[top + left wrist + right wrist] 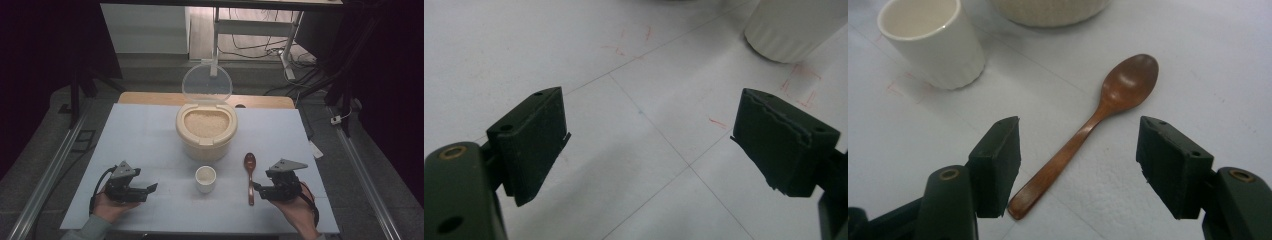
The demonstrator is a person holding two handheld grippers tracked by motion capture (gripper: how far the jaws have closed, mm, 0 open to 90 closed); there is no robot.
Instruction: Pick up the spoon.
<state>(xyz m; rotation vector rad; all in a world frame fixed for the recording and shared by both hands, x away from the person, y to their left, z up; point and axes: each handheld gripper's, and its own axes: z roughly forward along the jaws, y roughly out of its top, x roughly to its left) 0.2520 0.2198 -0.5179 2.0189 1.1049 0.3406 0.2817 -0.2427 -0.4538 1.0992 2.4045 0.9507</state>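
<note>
My right gripper has its jaws standing wide apart with nothing pressed between the pads; the wooden spoon lies flat on the table with its handle running up through the gap between them, the handle's butt end just beside the left-hand jaw and the bowl well ahead, past the jaw tips. No pad touches it. My left gripper is likewise spread open over bare tabletop, with nothing between its jaws; the foot of the cup sits ahead and off to the right of them.

By my reading the work is at its very start: the spoon is not yet gripped, the cup looks empty inside from the right gripper view, and the rice container beyond it stands full with its lid already swung up. What is left, as I judge it, is closing on the handle, lifting, scooping, and tipping grain into the cup.

The spoon is smooth reddish-brown wood, slim in the handle, oval and slightly glossy in the bowl. The cup is white, seemingly ceramic, with faint vertical ribbing. The container is a cream, rounded plastic tub with a clear domed lid; the table is a pale matte sheet with thin seam lines.
</note>
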